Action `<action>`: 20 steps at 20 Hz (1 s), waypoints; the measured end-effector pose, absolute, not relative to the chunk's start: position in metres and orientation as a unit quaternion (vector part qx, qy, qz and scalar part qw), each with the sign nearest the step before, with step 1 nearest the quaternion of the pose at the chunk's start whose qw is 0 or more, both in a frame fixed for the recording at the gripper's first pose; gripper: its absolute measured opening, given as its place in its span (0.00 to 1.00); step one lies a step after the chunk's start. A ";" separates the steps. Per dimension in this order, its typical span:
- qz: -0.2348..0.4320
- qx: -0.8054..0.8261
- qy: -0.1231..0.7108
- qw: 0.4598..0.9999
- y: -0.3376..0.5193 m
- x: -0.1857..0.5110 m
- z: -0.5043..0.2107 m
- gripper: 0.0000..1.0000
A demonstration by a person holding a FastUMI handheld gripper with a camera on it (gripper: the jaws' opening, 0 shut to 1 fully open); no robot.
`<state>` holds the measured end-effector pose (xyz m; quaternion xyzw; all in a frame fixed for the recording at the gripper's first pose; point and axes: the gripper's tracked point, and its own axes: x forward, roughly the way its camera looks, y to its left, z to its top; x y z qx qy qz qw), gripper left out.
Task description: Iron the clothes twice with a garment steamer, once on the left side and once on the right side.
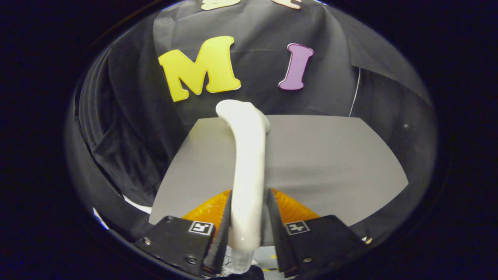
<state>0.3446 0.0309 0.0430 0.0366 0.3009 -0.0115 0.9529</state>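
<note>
Steamer (247,163), a white garment tool with a long handle, stands clamped between the two fingers of the gripper (248,229); both fingers press on the lower part of its handle, one on each side. From the fingers the handle runs straight ahead over the grey worktop (330,163), and its bent head reaches the worktop's far edge, close to the far left corner. Orange cloth (208,210) shows just behind the fingers on either side of the handle, lying at the worktop's near edge. Right of the steamer the grey surface lies bare out to the right edge and far right corner. Black cloth wall (128,128) hangs beyond the far and left edges.
</note>
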 end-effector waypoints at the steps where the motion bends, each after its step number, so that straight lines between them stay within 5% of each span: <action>1: -0.020 0.034 0.301 0.953 0.032 0.344 0.048 0.44; 7: -0.017 0.074 0.299 0.951 0.045 0.314 0.050 0.31; 20: -0.033 0.130 0.136 0.982 0.091 0.201 0.153 0.30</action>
